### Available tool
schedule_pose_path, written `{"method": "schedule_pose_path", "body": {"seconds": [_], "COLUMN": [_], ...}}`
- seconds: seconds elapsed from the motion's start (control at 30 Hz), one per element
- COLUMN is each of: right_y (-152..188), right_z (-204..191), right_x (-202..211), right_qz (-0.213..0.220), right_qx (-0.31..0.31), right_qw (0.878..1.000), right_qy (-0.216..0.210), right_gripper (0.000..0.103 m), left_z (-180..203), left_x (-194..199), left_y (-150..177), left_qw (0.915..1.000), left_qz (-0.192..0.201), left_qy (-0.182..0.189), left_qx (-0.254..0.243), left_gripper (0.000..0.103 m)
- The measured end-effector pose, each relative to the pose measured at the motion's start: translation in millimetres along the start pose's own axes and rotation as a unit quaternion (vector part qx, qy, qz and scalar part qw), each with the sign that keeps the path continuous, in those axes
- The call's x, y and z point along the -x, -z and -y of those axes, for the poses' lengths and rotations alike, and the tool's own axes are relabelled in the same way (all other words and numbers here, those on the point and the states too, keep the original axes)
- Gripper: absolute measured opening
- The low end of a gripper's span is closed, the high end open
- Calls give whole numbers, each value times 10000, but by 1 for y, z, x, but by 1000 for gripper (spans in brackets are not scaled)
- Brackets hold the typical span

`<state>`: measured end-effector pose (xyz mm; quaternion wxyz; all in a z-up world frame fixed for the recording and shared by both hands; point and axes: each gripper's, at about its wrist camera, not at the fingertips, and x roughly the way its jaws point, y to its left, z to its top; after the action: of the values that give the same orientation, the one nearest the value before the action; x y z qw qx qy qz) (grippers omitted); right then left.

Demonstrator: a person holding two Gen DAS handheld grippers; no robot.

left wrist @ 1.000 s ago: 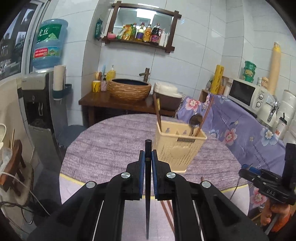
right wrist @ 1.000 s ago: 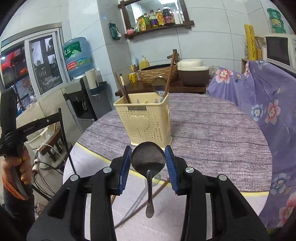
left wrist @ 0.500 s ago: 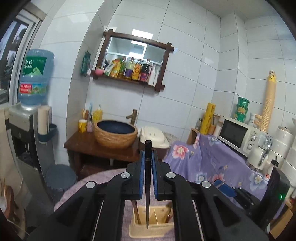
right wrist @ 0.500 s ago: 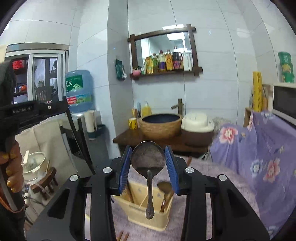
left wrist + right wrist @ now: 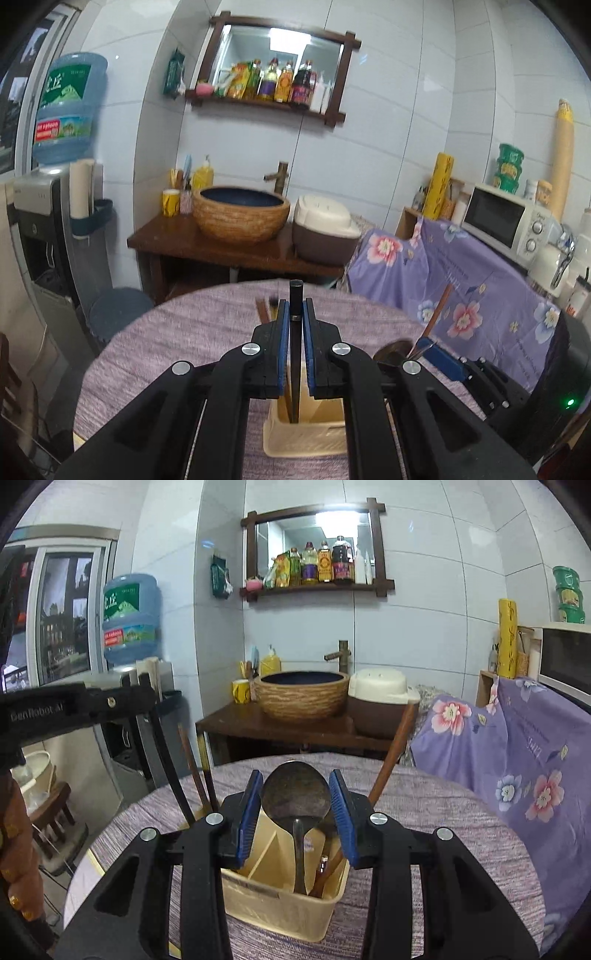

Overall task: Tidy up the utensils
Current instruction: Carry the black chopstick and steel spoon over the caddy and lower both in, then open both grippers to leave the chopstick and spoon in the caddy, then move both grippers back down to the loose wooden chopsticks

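Pinching a dark chopstick (image 5: 296, 314) upright in the left gripper (image 5: 295, 314), tip down inside the cream utensil holder (image 5: 306, 443) directly below; clamping a spoon (image 5: 295, 797) bowl in the right gripper (image 5: 296, 801), handle hanging into the holder's right compartment.

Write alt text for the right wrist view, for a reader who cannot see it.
The right claw grips a metal spoon by its bowl, handle hanging into a cream utensil holder on a purple-clothed round table. Chopsticks stand in the holder; behind are a basin and tiled wall.
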<state>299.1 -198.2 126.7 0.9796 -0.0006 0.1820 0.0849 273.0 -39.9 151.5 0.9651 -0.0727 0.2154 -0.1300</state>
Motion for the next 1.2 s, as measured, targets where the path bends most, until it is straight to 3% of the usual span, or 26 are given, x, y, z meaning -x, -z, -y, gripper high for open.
{"method": "schedule_pose_path", "body": {"seconds": [0.1,0.17,0.5,0.57,0.63,0.77,0.83,0.9,0.97,1.07,1.2], "right_y": [13,19,33,33,32,34,42,55,71,101,140], "right_z": [0,-2,-9,-15,-15,-14,-14,-13,-12,-12,-7], "right_x": [-5,-7,-8,0,12,42,56,68,75,82,88], "right_qz": [-48,-140,-242,-195,-52,-61,-232,-414,-683,-1012,-1388], "right_qx": [-5,-6,185,272,295,342,426,449,440,435,296], "right_qw": [10000,9999,9995,9993,9993,9990,9981,9972,9957,9924,9868], "right_qy": [21,7,114,175,230,265,376,438,448,540,775], "right_gripper": [38,38,38,50,59,70,72,73,73,73,73], "left_z": [-5,-6,3,5,5,9,11,8,3,-9,-15], "left_x": [-11,-9,-5,-2,6,31,45,56,59,51,38], "left_y": [17,22,21,23,23,34,47,66,87,127,170], "left_qw": [9998,9999,9994,9993,9995,9984,9971,9960,9955,9922,9846], "left_qz": [-192,-37,-96,-114,-94,45,56,38,-155,-770,-1561], "left_qy": [-31,-159,-193,-172,-152,-289,-378,-545,-660,-875,-728], "left_qx": [67,-43,-257,-304,-275,-489,-660,-711,-664,-445,-299], "left_gripper": [8,9,9,18,52,69,87,96,98,97,64]}}
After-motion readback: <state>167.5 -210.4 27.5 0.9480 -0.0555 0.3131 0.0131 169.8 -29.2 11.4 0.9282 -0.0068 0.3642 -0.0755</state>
